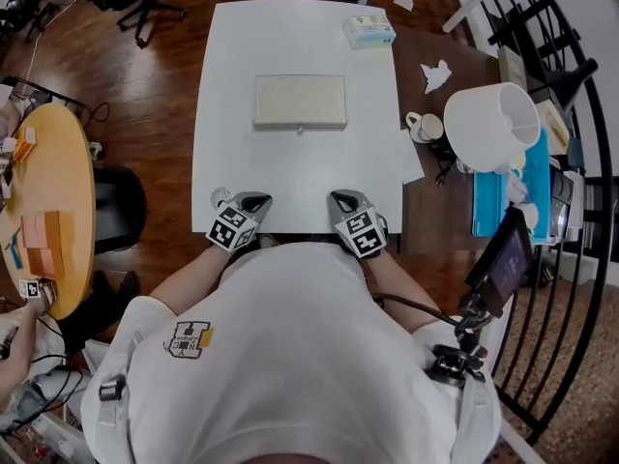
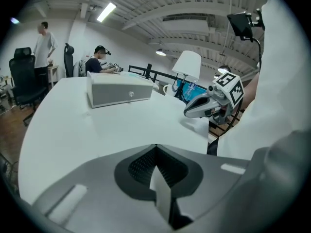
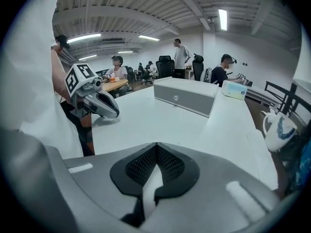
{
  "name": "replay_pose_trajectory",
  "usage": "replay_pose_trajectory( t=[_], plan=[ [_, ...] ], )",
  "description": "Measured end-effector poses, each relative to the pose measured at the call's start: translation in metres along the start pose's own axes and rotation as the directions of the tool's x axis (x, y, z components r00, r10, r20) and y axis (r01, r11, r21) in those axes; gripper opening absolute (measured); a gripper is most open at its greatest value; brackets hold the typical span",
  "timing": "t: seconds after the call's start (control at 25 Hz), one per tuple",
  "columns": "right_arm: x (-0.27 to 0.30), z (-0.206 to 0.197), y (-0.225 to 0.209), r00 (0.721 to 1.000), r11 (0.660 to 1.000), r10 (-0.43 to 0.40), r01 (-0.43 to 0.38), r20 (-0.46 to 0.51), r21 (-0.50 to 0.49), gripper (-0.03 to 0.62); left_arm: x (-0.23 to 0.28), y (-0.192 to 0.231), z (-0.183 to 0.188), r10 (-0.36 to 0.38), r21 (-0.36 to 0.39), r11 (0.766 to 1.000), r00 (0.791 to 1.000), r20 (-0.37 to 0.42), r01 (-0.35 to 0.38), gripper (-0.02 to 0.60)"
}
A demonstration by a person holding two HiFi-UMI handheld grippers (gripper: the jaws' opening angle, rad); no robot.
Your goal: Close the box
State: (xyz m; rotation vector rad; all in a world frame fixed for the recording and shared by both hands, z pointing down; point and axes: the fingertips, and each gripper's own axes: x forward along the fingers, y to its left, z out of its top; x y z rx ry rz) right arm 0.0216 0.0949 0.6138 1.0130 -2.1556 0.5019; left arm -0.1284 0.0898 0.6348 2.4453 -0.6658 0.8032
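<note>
Nearest the person's white shirt, the left tool and right tool rest side by side at the near edge of the white surface. Each has its jaws pressed together on nothing.

The pale, flat rectangular box lies mid-surface, well apart from both, and its lid already looks down. It seems stiff and light, with smooth walls likely to slide if pushed sideways. Pressing straight down on the lid by the small front clasp looks safest.

Bare surface surrounds it. A white mug stands past the right edge.
</note>
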Motion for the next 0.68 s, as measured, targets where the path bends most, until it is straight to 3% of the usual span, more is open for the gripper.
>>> replay_pose_trajectory(
  t=[0.68],
  plan=[
    [0.0014, 0.0084, -0.005, 1.0, 1.0, 0.002, -0.001, 0.013, -0.024, -0.002, -0.001, 0.0026, 0.0045, 0.027, -0.001, 1.0, 0.999, 0.032, -0.027, 0.0]
  ],
)
